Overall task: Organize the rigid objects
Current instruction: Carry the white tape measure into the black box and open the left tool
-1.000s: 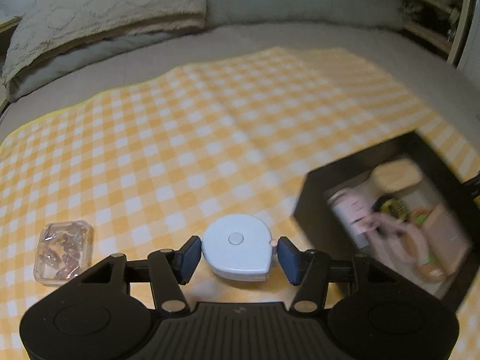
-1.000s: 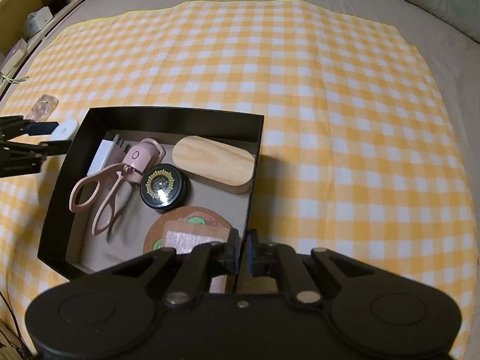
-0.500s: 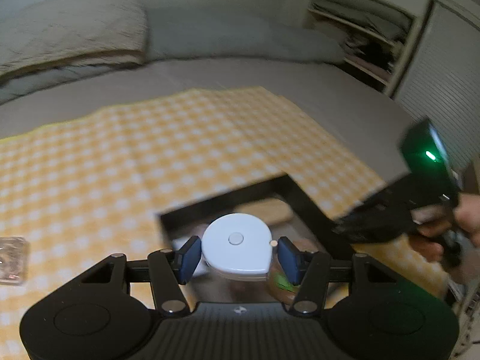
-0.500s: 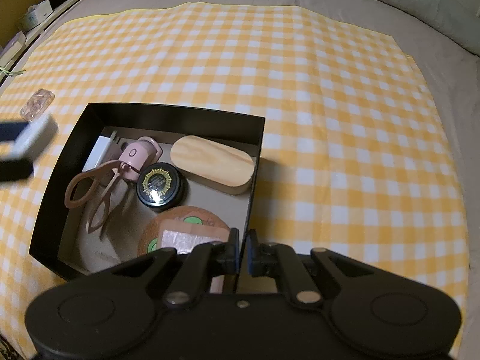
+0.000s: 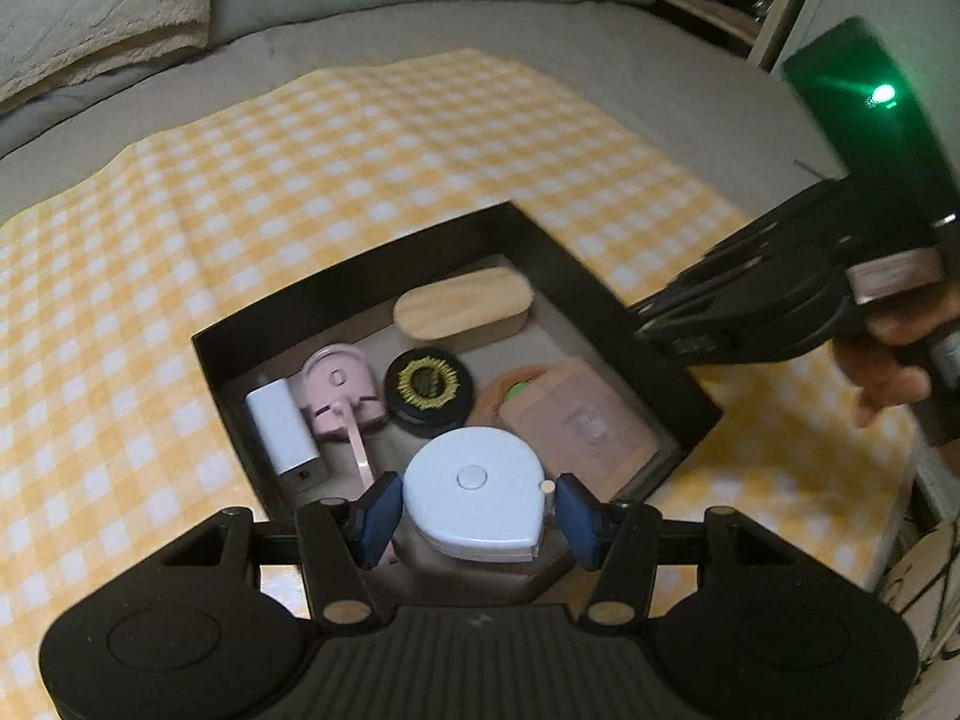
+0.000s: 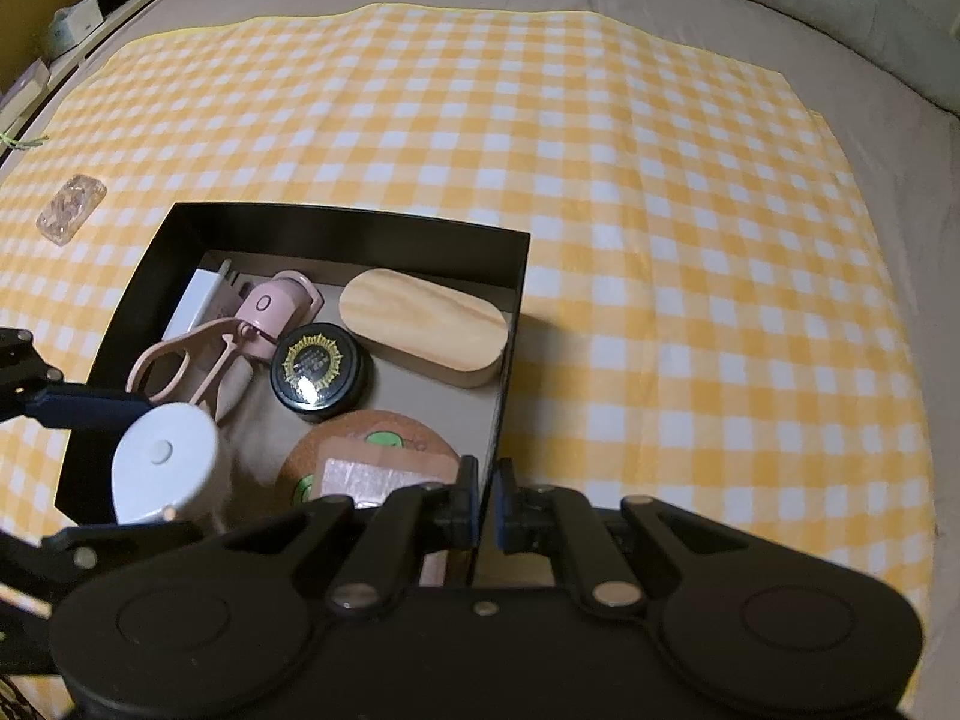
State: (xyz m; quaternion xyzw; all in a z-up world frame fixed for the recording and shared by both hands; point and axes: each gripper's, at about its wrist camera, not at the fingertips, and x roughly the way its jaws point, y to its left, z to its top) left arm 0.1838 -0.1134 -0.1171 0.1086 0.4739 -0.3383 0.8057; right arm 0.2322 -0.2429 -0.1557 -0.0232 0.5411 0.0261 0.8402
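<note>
My left gripper [image 5: 474, 507] is shut on a white round tape measure [image 5: 474, 492] and holds it over the near corner of the black box [image 5: 354, 267]. The tape measure also shows in the right wrist view [image 6: 165, 462]. The box [image 6: 360, 228] holds a wooden oval block [image 6: 423, 327], a black round tin [image 6: 318, 369], a pink eyelash curler [image 6: 222, 342], a white charger [image 6: 195, 300] and a cork coaster [image 6: 372, 444]. My right gripper [image 6: 487, 510] is shut on the box's near right wall.
A small clear plastic case [image 6: 71, 213] lies on the yellow checked cloth [image 6: 660, 240] left of the box. The cloth lies on a grey bed with pillows [image 5: 102, 12] at the back. Shelves stand at the left edge [image 6: 60, 30].
My left gripper has carried the tape measure from the cloth beside the box to above the box's inside. The right gripper has stayed clamped on the box wall.
</note>
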